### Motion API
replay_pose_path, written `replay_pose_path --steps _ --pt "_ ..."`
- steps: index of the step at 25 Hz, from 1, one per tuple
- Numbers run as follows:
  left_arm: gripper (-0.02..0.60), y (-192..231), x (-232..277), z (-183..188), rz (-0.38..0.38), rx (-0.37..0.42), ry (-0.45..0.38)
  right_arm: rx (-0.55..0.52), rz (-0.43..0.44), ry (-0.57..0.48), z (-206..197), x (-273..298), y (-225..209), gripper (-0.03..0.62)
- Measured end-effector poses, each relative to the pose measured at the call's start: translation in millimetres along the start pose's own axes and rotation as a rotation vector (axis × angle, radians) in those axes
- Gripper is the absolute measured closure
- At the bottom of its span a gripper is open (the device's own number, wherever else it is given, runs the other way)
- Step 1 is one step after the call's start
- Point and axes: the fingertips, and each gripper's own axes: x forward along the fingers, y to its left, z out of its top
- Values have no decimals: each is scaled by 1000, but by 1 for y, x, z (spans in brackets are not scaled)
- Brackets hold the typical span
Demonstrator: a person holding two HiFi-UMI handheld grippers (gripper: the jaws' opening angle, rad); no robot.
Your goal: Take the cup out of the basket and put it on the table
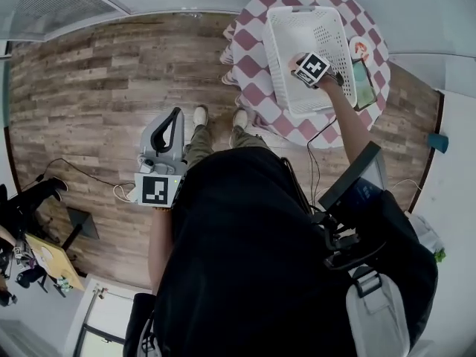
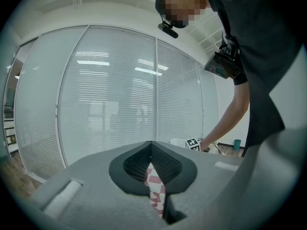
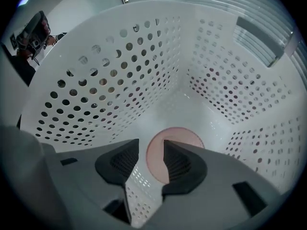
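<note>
A white perforated basket (image 1: pixel 277 50) stands on a round table with a red and white checked cloth (image 1: pixel 249 43). My right gripper (image 1: pixel 301 69) reaches down inside it. In the right gripper view a pale pink cup (image 3: pixel 178 134) sits on the basket floor, seen from above. The right gripper (image 3: pixel 151 148) is open just above it, the right jaw over the cup's mouth and the left jaw beside its rim. My left gripper (image 1: pixel 176 116) hangs at my left side over the wood floor, away from the table. Its jaws (image 2: pixel 151 150) are shut with nothing between them.
Right of the basket lie a green flat object (image 1: pixel 364 82) and a small white dish (image 1: pixel 360 48). A teal cup (image 1: pixel 439 141) stands on the floor at the right wall. Cables trail over the wood floor (image 1: pixel 89 88). The basket's walls (image 3: pixel 120 71) close in round the right gripper.
</note>
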Motion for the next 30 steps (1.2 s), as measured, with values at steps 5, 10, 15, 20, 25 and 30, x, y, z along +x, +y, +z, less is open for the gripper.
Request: replay_pose_path --steps 5,10,15,20,25,30 --pt "584 2 -1 -3 17 -17 10 -6 0 -8 3 5 2 444" --pt "584 4 -4 -7 27 -28 14 -1 7 -1 3 8 4 461" --pt "584 8 -7 -10 41 -38 18 -3 3 1 1 10 4 504" --pt "584 8 -7 -12 40 -43 21 10 0 -1 0 10 2 544" --pt "584 8 -4 -11 31 -43 19 18 1 1 -2 9 3 554" --pt "584 9 -3 -12 21 -47 17 42 -5 -13 -2 5 2 563"
